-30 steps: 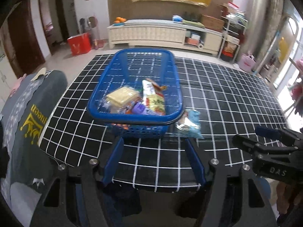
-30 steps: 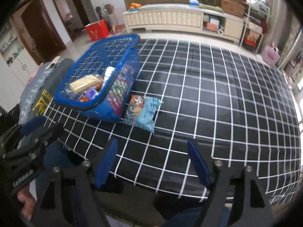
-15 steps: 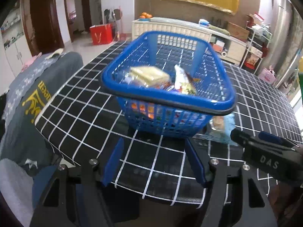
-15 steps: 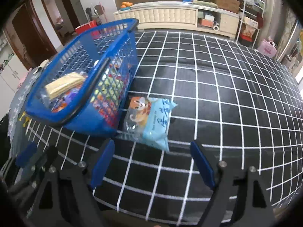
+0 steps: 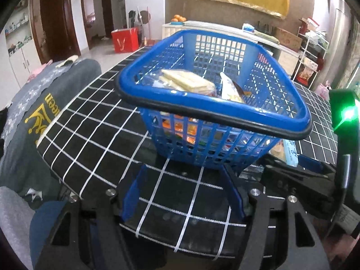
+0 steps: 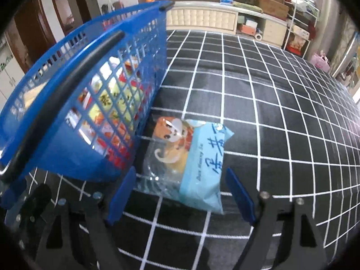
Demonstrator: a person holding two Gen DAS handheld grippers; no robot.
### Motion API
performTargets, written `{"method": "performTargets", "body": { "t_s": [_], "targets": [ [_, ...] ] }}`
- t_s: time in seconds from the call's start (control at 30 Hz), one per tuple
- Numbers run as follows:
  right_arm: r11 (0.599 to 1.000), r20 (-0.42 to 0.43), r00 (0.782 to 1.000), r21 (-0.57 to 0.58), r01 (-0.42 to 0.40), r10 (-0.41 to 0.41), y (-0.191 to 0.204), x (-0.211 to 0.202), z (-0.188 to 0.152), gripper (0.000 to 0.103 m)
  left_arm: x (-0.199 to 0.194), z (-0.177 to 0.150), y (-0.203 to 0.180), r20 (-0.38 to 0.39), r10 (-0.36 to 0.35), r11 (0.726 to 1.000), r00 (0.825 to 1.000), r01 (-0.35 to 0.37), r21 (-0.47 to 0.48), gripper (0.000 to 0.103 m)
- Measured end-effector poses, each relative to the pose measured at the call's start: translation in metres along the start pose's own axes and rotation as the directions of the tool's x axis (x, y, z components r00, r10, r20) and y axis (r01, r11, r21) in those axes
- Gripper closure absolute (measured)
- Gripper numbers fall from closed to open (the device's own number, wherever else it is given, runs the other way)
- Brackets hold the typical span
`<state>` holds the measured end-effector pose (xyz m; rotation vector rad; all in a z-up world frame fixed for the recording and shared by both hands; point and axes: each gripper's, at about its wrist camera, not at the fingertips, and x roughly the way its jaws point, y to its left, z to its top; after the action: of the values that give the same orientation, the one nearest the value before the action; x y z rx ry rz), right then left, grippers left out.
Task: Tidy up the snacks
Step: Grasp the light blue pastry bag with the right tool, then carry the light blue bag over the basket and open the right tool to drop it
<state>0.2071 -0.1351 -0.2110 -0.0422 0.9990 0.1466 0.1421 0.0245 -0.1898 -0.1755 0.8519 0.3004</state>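
Observation:
A blue plastic basket [image 5: 216,117] [image 6: 74,112] holding several snack packets stands on the black grid tablecloth [image 5: 96,148] [image 6: 270,103]. A light-blue snack bag [image 6: 186,155] with a cartoon dog lies flat beside the basket's right wall; its edge shows in the left wrist view [image 5: 290,153]. My right gripper [image 6: 180,191] is open, low over the table, its fingers flanking the bag's near end. My left gripper [image 5: 182,191] is open and empty, just in front of the basket's near wall.
A grey garment [image 5: 33,117] hangs at the table's left edge. A long white cabinet [image 6: 202,20] and shelves [image 6: 299,27] stand behind the table. The right gripper's body [image 5: 315,180] is close beside my left gripper.
Both grippers have moved forward and lower. The right gripper has closed in on the light-blue bag until its fingers flank it. The left has neared the basket.

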Motion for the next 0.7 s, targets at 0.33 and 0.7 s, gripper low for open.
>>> {"method": "performTargets", "body": {
  "t_s": [0.33,0.7],
  "targets": [
    [1.0,0.021,1.0,0.009,-0.004,0.003,0.002,0.011,-0.003,0.032,0.009,0.002,-0.004,0.007,-0.015,0.999,1.0,0.015,0.049,0.038],
    [0.999,0.036,0.999,0.024,-0.039,0.038,-0.002,-0.019,-0.026,0.036,0.001,0.0,-0.012,0.02,-0.052,0.995,0.998,0.05,0.087,0.038]
  ]
}}
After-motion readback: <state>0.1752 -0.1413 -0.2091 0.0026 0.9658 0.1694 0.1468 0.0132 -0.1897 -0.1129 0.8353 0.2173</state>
